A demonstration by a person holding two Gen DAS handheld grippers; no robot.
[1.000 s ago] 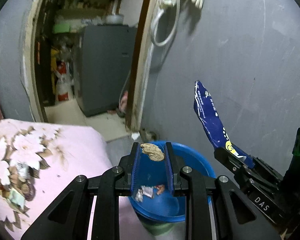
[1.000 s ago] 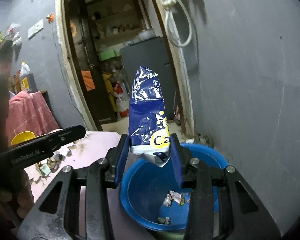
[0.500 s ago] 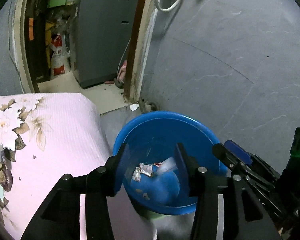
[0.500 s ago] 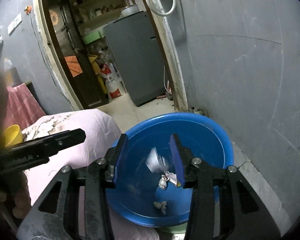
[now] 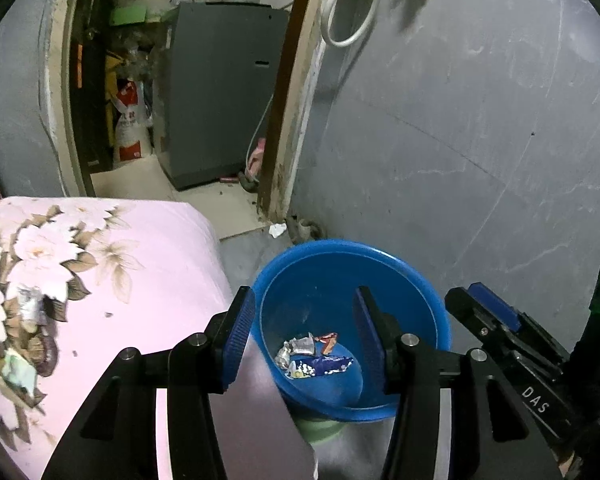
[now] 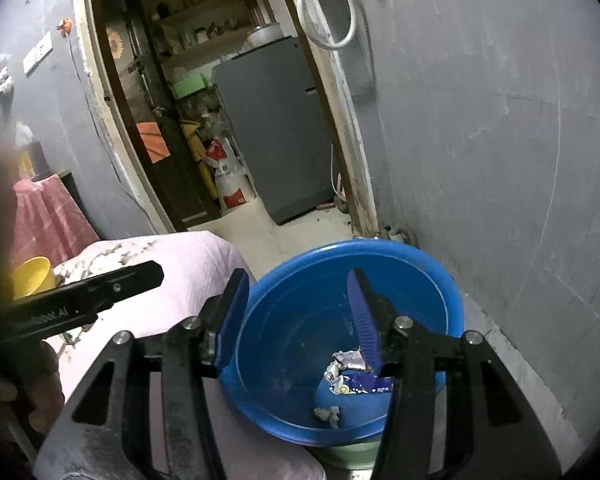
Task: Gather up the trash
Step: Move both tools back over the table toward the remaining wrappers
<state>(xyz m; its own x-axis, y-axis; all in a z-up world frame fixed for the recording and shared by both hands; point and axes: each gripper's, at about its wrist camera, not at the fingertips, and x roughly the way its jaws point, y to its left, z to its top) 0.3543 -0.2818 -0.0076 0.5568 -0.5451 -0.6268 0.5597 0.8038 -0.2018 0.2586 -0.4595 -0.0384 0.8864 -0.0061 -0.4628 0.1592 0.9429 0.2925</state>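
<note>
Trash for this task is found in two places: some pieces lie inside the blue basin (image 5: 432, 300), and some remain on the pink floral cloth (image 5: 148, 272).

Largest in both views is the grey wall (image 5: 480, 140), with an open doorway at its left side. Through the doorway a grey cabinet (image 5: 220, 92) stands on a pale floor, and a red and white sack (image 5: 130, 124) stands beside it. A white cord (image 5: 352, 20) hangs in a loop on the wall, near the door frame.

The pink floral cloth covers a surface at the left, and the blue basin stands just beside its edge, close to the wall.

The left gripper (image 5: 304, 340) is above the basin. Its jaws are opening, moderately wide, and nothing is between them. The right gripper (image 6: 296, 312) is also above the basin; its jaws are opening too, quite wide, and they hold nothing.

On the bottom of the basin lie a dark blue wrapper (image 5: 324, 365), a crumpled silver foil (image 5: 296, 348) touching it, and a small red and white scrap (image 5: 326, 338) next to the foil. On the cloth, at the far left in the left wrist view, some small scraps (image 5: 24, 344) lie among the printed flowers; what they are I cannot tell.
</note>
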